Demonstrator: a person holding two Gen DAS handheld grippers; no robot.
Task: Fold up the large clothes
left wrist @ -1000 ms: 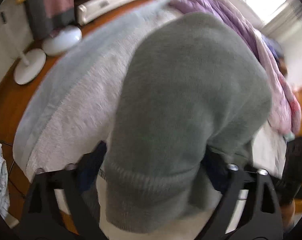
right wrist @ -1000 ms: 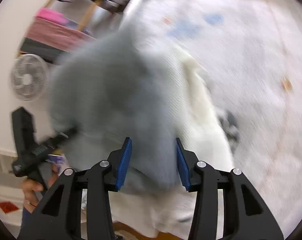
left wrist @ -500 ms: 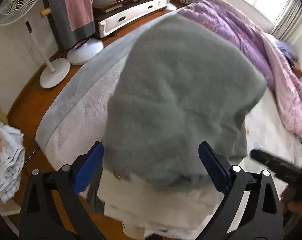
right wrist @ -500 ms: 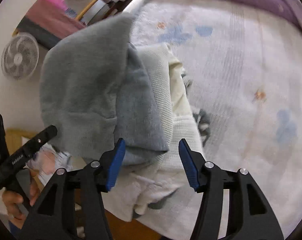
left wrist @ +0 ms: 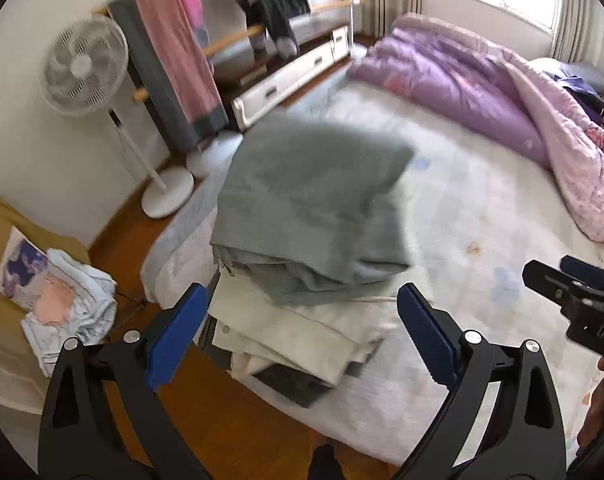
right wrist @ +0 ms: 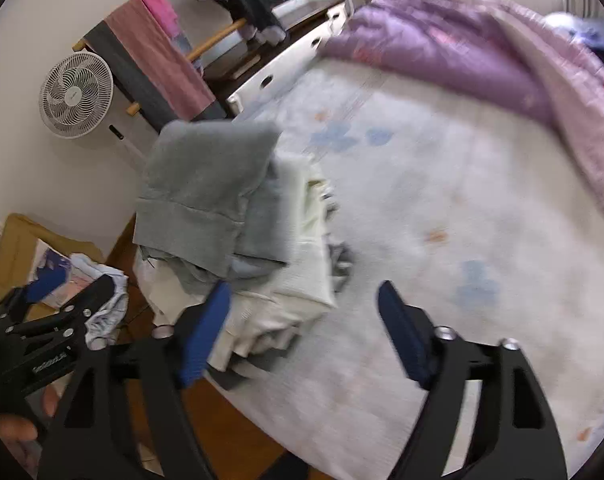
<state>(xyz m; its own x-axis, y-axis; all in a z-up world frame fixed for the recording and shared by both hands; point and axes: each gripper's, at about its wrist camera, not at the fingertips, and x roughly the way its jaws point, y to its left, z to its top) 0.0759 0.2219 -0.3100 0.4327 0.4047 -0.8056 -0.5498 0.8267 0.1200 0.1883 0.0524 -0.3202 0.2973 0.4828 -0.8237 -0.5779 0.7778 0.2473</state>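
A folded grey sweater [left wrist: 314,200] lies on top of a stack of folded cream and grey clothes [left wrist: 298,332] at the near corner of the bed [left wrist: 482,216]. It also shows in the right wrist view [right wrist: 206,192], on the same stack [right wrist: 294,280]. My left gripper [left wrist: 298,328] is open and empty, pulled back from the stack. My right gripper [right wrist: 302,328] is open and empty, to the right of the stack over the sheet. Each gripper shows at the edge of the other's view.
A purple quilt [left wrist: 502,80] is bunched along the far side of the bed. A standing fan [left wrist: 86,68], a drying rack with towels [left wrist: 174,56] and a low white cabinet [left wrist: 294,80] stand on the left. Loose laundry [left wrist: 66,308] lies on a seat beside the wooden floor.
Both grippers have let go of the grey sweater, opened wider and drawn back. The sweater now rests on the stack.
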